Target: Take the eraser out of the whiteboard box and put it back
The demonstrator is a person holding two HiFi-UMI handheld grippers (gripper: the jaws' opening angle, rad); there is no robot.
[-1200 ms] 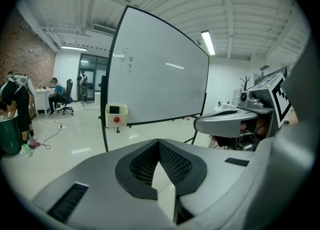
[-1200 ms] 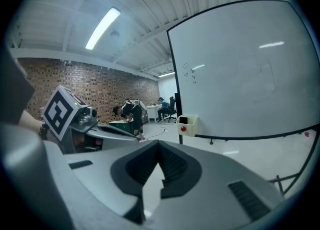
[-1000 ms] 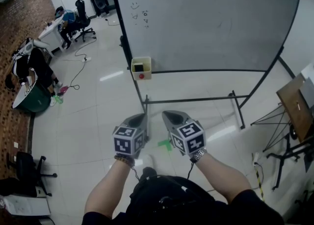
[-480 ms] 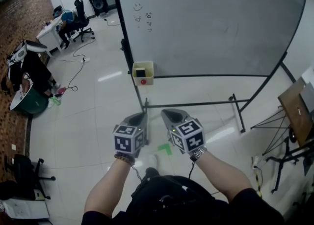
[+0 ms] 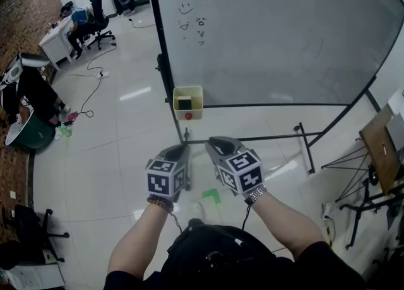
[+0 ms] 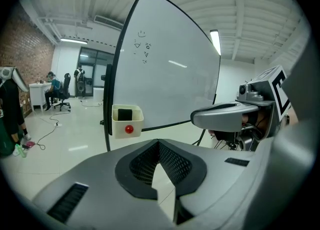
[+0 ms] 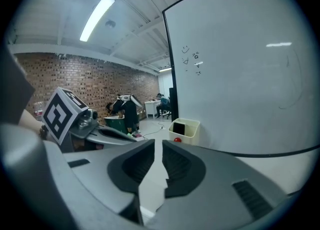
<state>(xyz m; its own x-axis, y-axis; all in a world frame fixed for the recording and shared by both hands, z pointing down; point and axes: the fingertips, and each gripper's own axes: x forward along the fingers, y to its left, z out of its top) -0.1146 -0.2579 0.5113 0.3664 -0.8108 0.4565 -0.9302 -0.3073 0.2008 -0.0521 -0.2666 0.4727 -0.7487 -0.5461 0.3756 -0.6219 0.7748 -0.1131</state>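
You've come closer to the whiteboard (image 5: 271, 30) over the last second, and the cream whiteboard box (image 5: 179, 112) hanging at its lower left corner now sits nearer ahead of you. Your left tongs (image 5: 182, 148) are closed, tips touching, with nothing in them. Your right tongs (image 5: 212, 142) are just opening, with a narrow gap between the jaws and nothing in it. The dark eraser (image 5: 184, 103) stands inside the box, above the red dot (image 5: 188, 116) on its front, well apart from both tongs.
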